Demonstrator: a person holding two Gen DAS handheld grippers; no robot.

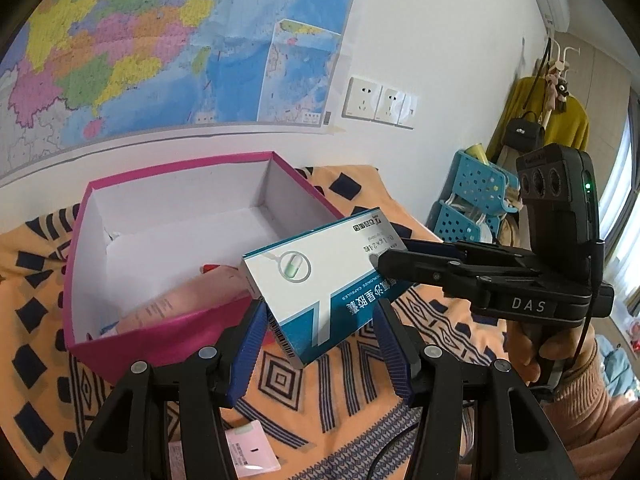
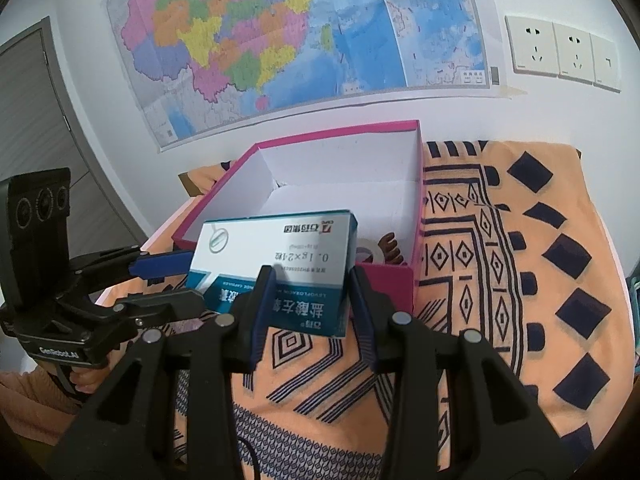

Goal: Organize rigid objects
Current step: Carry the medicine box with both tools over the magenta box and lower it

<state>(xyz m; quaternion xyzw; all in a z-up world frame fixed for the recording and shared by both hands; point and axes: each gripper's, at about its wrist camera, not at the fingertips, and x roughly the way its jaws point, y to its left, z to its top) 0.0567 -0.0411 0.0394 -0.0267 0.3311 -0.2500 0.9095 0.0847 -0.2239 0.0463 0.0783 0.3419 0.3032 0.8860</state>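
Note:
A white and teal medicine box (image 1: 320,280) hangs tilted in the air just in front of the open pink box (image 1: 168,332). My left gripper (image 1: 320,308) clamps its near end between blue pads (image 1: 250,348). Reaching in from the right, my right gripper (image 1: 390,254) is shut on the far end. In the right wrist view the medicine box (image 2: 280,252) sits between the right gripper (image 2: 311,272) fingers, and the left gripper (image 2: 196,278) holds its left end. The pink box (image 2: 396,284) holds a pink tube (image 1: 180,300) with a red cap and a tape roll (image 2: 368,254).
An orange patterned cloth (image 2: 500,280) covers the table. A pink and white packet (image 1: 252,448) lies on it below my left gripper. A blue perforated basket (image 1: 472,200) stands at the far right. A wall with a map (image 2: 280,32) and sockets (image 2: 560,52) rises behind the pink box.

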